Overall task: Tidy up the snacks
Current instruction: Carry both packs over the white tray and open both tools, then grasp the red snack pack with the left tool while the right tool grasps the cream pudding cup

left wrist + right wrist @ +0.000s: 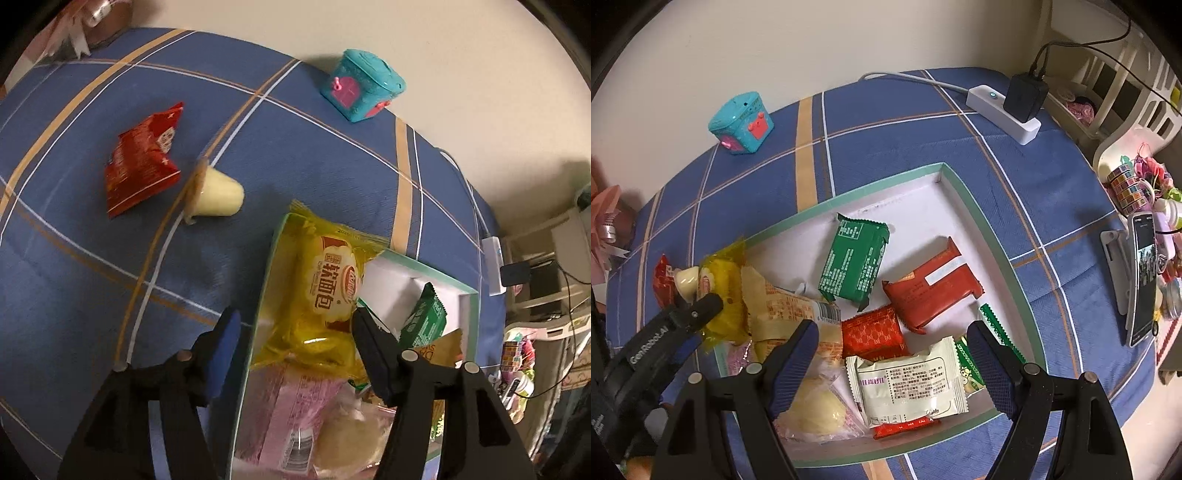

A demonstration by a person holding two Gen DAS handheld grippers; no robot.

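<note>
Snacks lie mostly inside a shallow white box [955, 192] with a pale green rim, set on a blue plaid cloth [314, 155]; whether a tabletop or a bed lies beneath cannot be told. The yellow bread pack [325, 280], glossy crinkled film, leans over the box's near rim, and the left gripper [295, 325] stands at it with its fingers parted on either side, pads apparently clear of the film, so the pack looks just released. The right gripper [892, 354] hovers over the box with fingers wide and nothing between them. Two items are not yet boxed: a red foil packet [142, 162], flat and creased, and a pale jelly cup [218, 192], a smooth tapered plastic cone lying on its side, just beside each other. The step in hand appears to be depositing the bread pack; the next calls for reaching across the cloth to the cup or packet. The cup's slick, tapered wall would likely need a grip across its wider end. A teal toy house [364, 85] stands near the wall.
</note>
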